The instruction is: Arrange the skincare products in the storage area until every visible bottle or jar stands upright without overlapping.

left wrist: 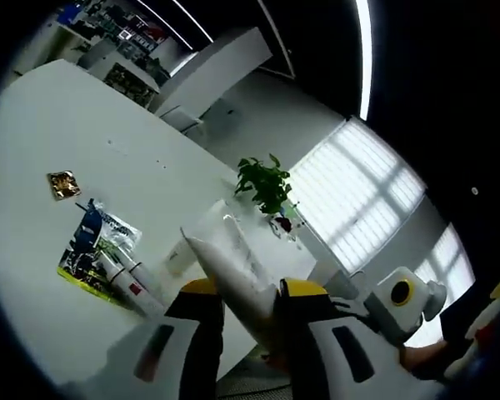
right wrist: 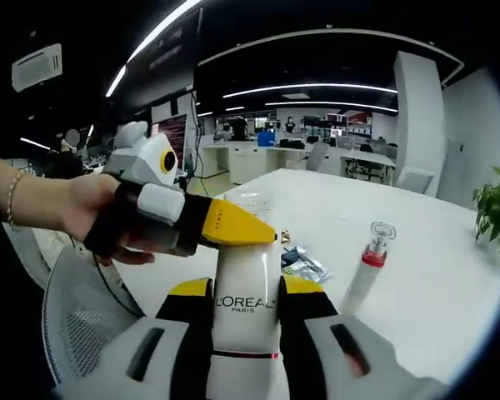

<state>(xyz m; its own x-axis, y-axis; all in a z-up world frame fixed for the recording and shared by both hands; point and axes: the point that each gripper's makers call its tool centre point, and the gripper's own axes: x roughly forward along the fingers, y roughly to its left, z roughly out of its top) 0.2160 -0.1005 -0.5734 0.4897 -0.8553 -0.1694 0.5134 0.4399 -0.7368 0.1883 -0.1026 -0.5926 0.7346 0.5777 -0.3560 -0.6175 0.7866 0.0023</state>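
Note:
A white L'Oréal bottle (right wrist: 245,312) stands between the jaws of my right gripper (right wrist: 246,287), which is shut on its body. My left gripper (right wrist: 248,229), held by a hand, comes in from the left, its yellow tips closed on the bottle's top end. In the left gripper view the same white bottle (left wrist: 233,271) runs up between the jaws of my left gripper (left wrist: 252,290), and my right gripper (left wrist: 375,310) shows at the lower right. A slim white bottle with a red collar and clear cap (right wrist: 367,268) stands upright on the white table (right wrist: 433,275).
Blue and green sachets (right wrist: 304,265) and a small gold packet (right wrist: 285,237) lie on the table, near a clear container (right wrist: 250,200). The left gripper view shows the sachets (left wrist: 96,246), the gold packet (left wrist: 64,184) and a potted plant (left wrist: 267,187). A mesh chair (right wrist: 71,312) stands at the left.

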